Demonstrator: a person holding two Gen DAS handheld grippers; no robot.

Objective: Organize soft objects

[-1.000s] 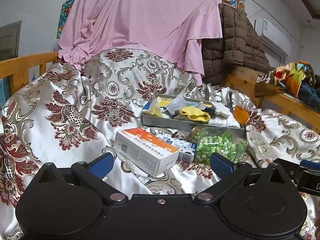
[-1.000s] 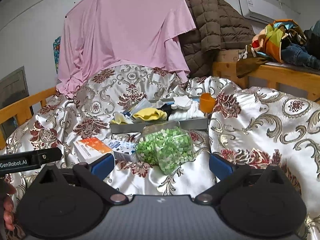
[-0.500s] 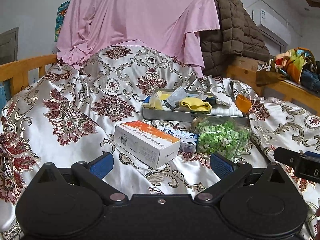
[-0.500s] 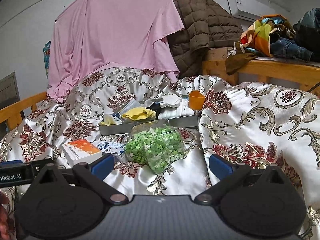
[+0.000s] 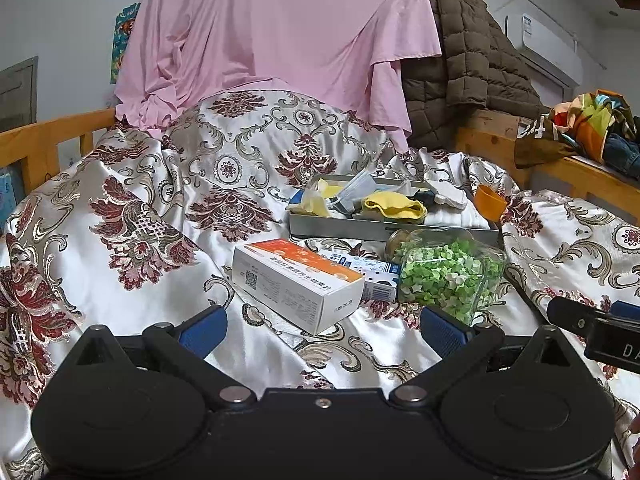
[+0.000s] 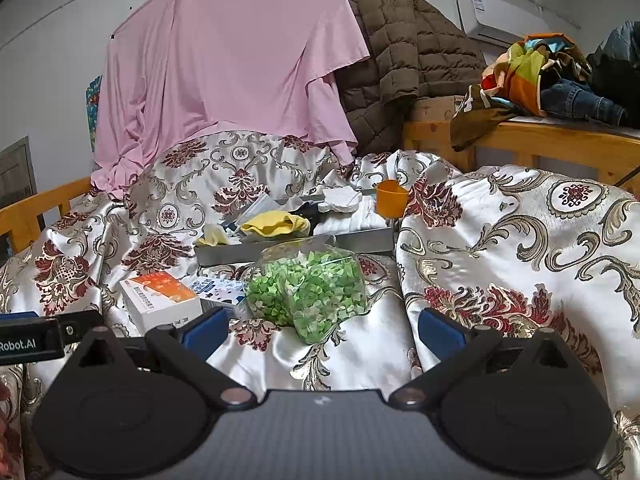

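Left wrist view: my left gripper (image 5: 323, 326) fingers spread apart, holding nothing, above bedspread (image 5: 132, 240). White-orange box (image 5: 294, 278) just ahead; bag of green bits (image 5: 450, 276) beside it. Grey tray (image 5: 384, 229) behind, yellow cloth (image 5: 394, 207) inside.

Right wrist view: my right gripper (image 6: 323, 326) fingers apart, empty. Bag of green bits (image 6: 310, 292) between fingers' line, ahead; tray (image 6: 288, 246) behind; orange cup (image 6: 391, 199) at tray's right end.

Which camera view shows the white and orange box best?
The left wrist view. There the white and orange box lies near the centre, with its top, long side and end face all visible. In the right wrist view the box sits lower left, smaller, partly hidden behind the right gripper's left finger.
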